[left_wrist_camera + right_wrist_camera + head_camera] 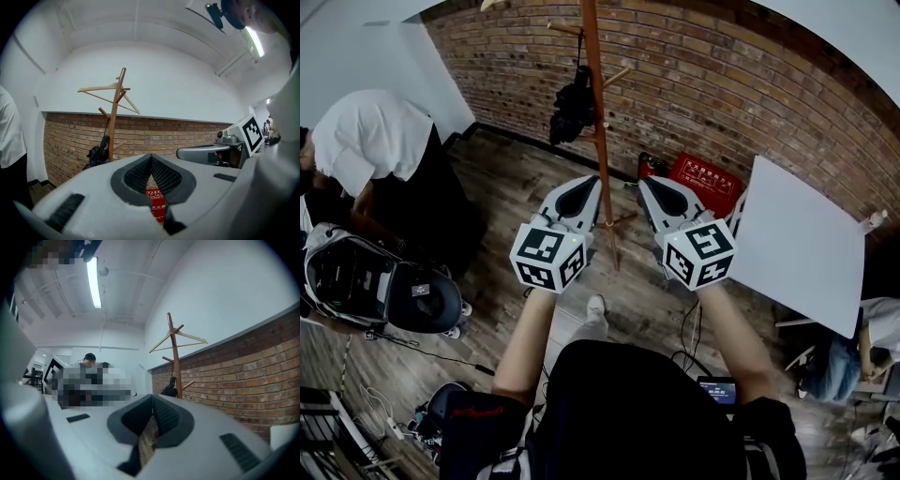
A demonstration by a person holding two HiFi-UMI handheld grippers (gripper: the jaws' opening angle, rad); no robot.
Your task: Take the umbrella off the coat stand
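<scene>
Black and bundled, the umbrella (573, 112) hangs from the coat stand (594, 84) ahead of your level left gripper (584, 187) and right gripper (654, 187), both clenched empty.

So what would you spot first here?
The two grey claws jump out in the middle: left claw and right claw, both shut and empty. Past them a tall wooden stand rises by the brick wall, a black umbrella hanging on it. A red crate sits right of its foot.
</scene>
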